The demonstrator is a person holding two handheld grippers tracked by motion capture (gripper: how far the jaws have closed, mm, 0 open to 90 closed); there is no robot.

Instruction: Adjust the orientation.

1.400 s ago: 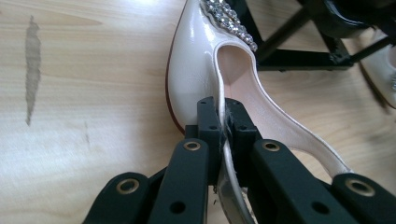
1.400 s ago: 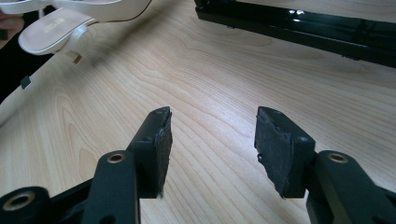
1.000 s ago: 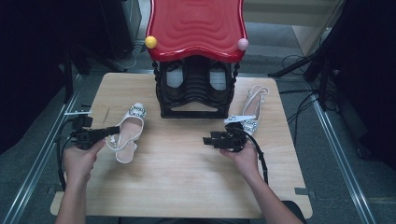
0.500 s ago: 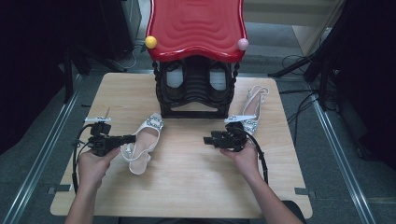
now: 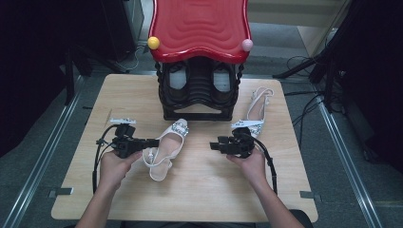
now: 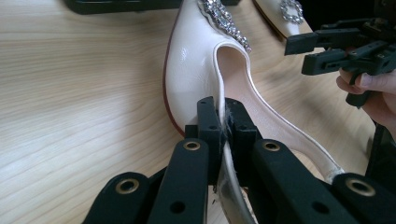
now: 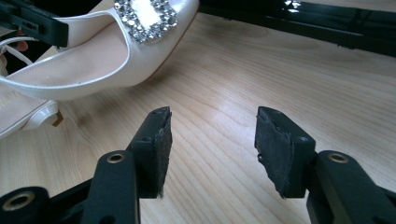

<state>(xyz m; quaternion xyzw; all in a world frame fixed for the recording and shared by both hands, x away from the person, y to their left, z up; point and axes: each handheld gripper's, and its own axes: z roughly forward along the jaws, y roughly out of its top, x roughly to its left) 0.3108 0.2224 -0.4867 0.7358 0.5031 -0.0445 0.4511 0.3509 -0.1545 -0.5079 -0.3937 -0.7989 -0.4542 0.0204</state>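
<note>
Wood-grain worktop [image 5: 204, 190] carries everything you are handling, and at its far edge stands the largest thing on it, a black shoe rack [image 5: 197, 92] under a red wavy top [image 5: 199, 26] with a yellow ball [image 5: 153, 42] and a pink ball [image 5: 247, 45] at its front corners. Look into the rack and you see a dark shoe in each of its two upper openings, left and right; what sits lower down is too dark to tell. You are, as it looks, in the carrying step: your left tool [image 5: 151, 142] is clenched on the side edge of the white sandal [image 5: 166, 147], whose jewelled toe points toward the rack's foot while its heel end lies nearer you. In the left gripper view the pads pinch that thin edge [image 6: 223, 116] tightly. Your right tool [image 5: 215, 146] hangs released just above the bare wood, nothing between its pads [image 7: 159, 140], with the second white sandal [image 5: 256, 107] lying beside the rack on the right, its toe just behind that hand. Next, you probably need to lift the held sandal and steer its toe into a free slot of the rack; keep the grip firm, since the edge is narrow and could slip.
</note>
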